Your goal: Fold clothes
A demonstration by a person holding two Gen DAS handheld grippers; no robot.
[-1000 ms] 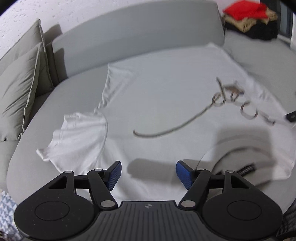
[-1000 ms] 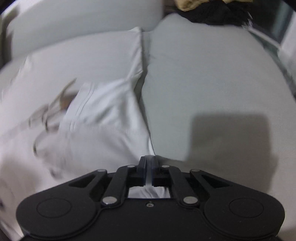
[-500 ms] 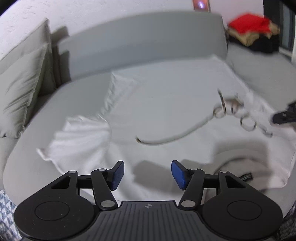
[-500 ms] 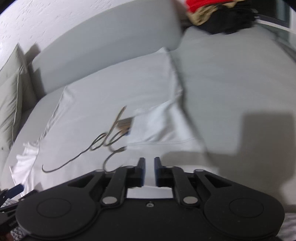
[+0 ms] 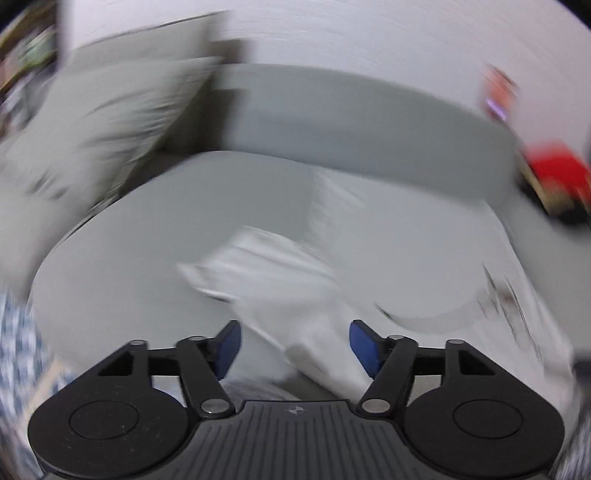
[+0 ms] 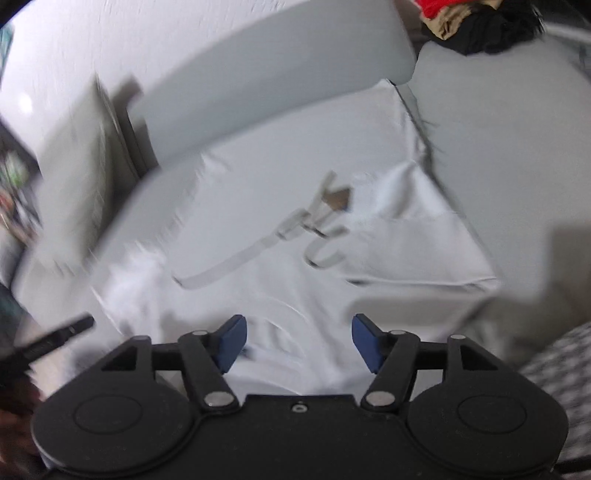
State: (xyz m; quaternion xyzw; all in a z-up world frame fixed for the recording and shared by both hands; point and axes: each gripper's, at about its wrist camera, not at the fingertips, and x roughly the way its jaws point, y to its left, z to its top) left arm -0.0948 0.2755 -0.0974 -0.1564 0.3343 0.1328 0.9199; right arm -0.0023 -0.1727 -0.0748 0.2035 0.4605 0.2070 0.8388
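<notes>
A white T-shirt (image 6: 280, 206) with a thin script print lies spread on the grey sofa seat; its right sleeve is folded in over the body. In the left wrist view the shirt (image 5: 406, 258) is blurred, with its left sleeve (image 5: 258, 266) bunched just ahead of my left gripper (image 5: 295, 345). The left gripper is open and empty above the sleeve and shirt edge. My right gripper (image 6: 299, 341) is open and empty above the shirt's near edge. The tip of the left gripper shows at the left of the right wrist view (image 6: 55, 338).
Grey cushions (image 5: 92, 129) lean at the sofa's left end. The sofa backrest (image 6: 258, 74) runs behind the shirt. A pile of red, tan and black clothes (image 6: 476, 22) lies at the far right. A patterned rug (image 5: 18, 350) shows beside the sofa.
My right gripper has opened, let go of the shirt's right sleeve and pulled back. My left gripper has swung left toward the bunched left sleeve. Both views are motion-blurred.
</notes>
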